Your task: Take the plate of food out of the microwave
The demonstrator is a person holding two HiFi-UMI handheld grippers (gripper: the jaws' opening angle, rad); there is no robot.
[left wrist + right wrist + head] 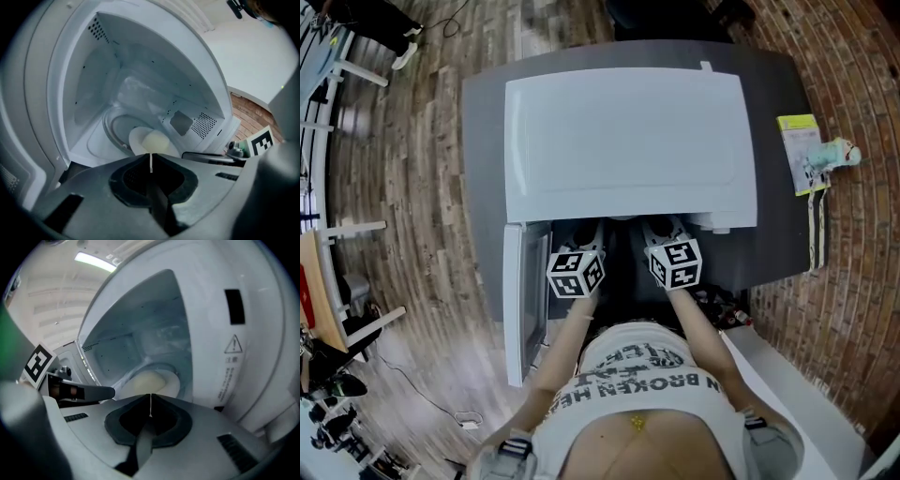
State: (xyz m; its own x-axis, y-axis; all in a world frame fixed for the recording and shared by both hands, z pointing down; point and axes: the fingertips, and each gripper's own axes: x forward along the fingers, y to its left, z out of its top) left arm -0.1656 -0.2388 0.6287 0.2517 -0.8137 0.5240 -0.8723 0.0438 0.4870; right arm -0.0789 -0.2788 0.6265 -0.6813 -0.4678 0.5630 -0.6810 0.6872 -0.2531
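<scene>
The white microwave (628,141) stands on a grey table (483,187) with its door (525,300) swung open to the left. Inside, a white plate (137,139) carrying a pale yellowish mound of food (156,140) rests on the glass turntable (112,129). The plate (172,382) and food (144,380) also show in the right gripper view. My left gripper (151,158) and right gripper (150,399) are both shut and empty. They sit side by side at the cavity mouth, short of the plate. In the head view the left gripper (578,239) and right gripper (662,234) point into the opening.
The open door flanks my left gripper. The microwave's control panel side (234,348) lies close to my right gripper. A yellow-green packet (799,150) and a small pale object (839,153) lie at the table's right edge. Chairs (337,309) stand on the wooden floor at the left.
</scene>
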